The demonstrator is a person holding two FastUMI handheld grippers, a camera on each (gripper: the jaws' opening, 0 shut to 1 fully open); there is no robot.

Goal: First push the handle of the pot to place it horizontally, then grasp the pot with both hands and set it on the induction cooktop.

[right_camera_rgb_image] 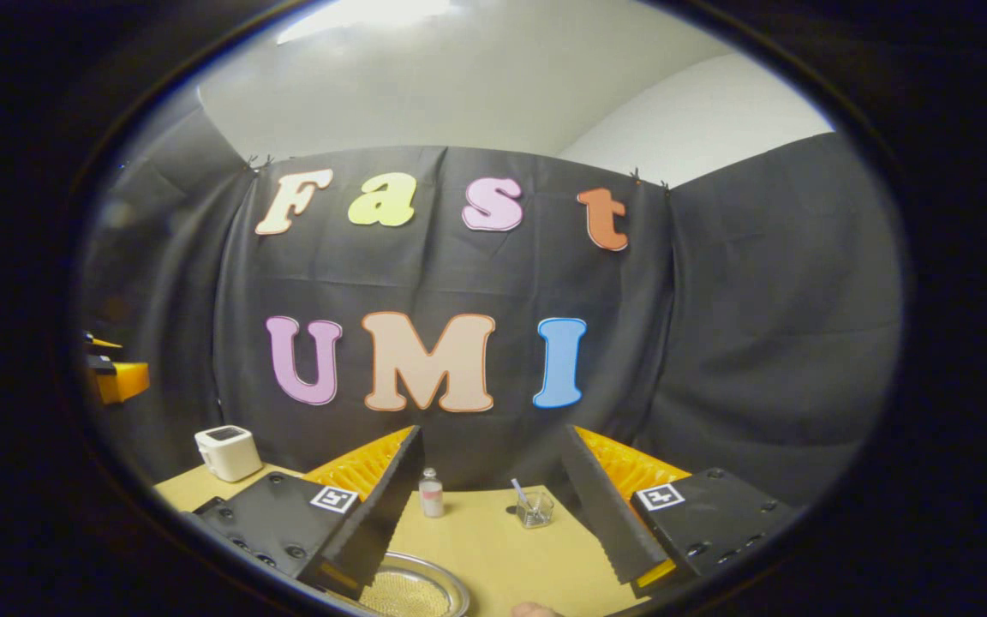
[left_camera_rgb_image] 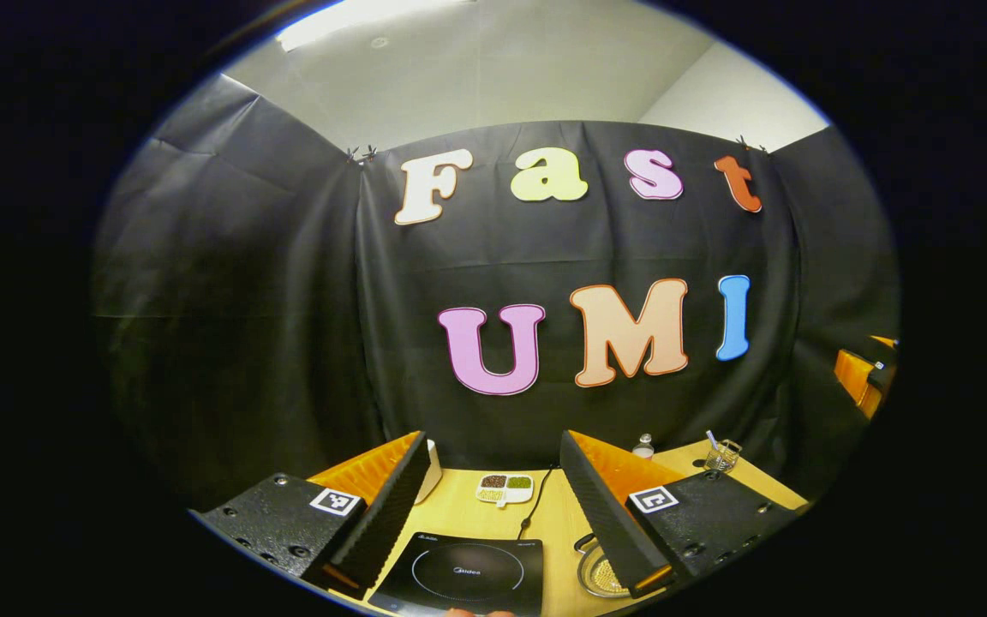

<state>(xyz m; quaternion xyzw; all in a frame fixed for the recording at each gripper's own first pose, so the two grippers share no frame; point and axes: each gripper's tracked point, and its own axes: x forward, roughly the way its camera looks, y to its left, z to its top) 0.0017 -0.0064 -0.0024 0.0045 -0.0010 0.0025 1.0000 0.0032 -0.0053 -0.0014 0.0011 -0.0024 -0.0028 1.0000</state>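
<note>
A black induction cooktop lies flat on the wooden table, low between my left gripper's fingers. To its right sits the metal pot, partly hidden behind one finger, its dark handle curving toward the cooktop. My left gripper hovers above the table, open and holding nothing. In the right gripper view the pot shows its round rim and mesh-like inside at the bottom, just beside the left-hand finger. My right gripper is open and holds nothing, raised over the table.
Behind the cooktop lie a small white dish of beans and a black cable. A small bottle and a glass cup stand near the back edge. A white box-shaped device sits at far left.
</note>
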